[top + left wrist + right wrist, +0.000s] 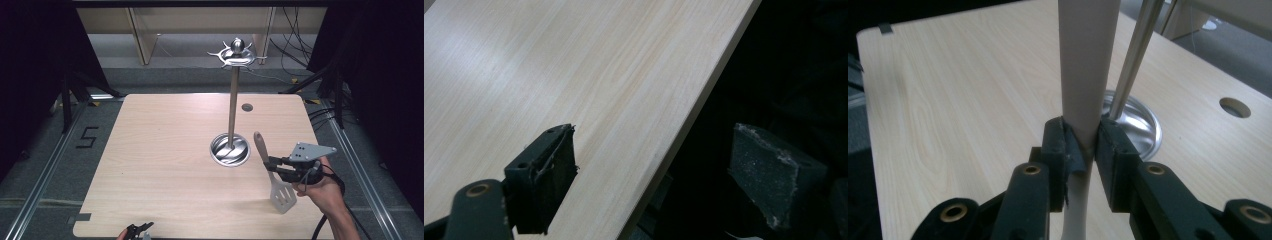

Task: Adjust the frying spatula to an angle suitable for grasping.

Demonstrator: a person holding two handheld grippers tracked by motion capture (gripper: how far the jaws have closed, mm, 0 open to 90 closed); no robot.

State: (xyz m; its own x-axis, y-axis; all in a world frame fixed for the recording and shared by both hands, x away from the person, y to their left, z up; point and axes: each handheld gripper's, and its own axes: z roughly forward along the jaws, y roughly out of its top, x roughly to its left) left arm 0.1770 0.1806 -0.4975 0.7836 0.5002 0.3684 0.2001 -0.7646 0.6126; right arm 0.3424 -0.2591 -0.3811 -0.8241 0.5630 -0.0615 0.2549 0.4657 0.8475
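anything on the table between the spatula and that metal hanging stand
Nothing visible. The right gripper holds the spatula just right of the stand, and only bare table lies between them.

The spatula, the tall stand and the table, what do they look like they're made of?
Spatula: pale matte handle, probably wood, with a grey slotted blade, possibly metal or nylon. Utensil stand: polished metal, likely stainless steel, since its round base and pole give mirror reflections. Table: light wood-grain top with a smooth sheen, probably laminate.
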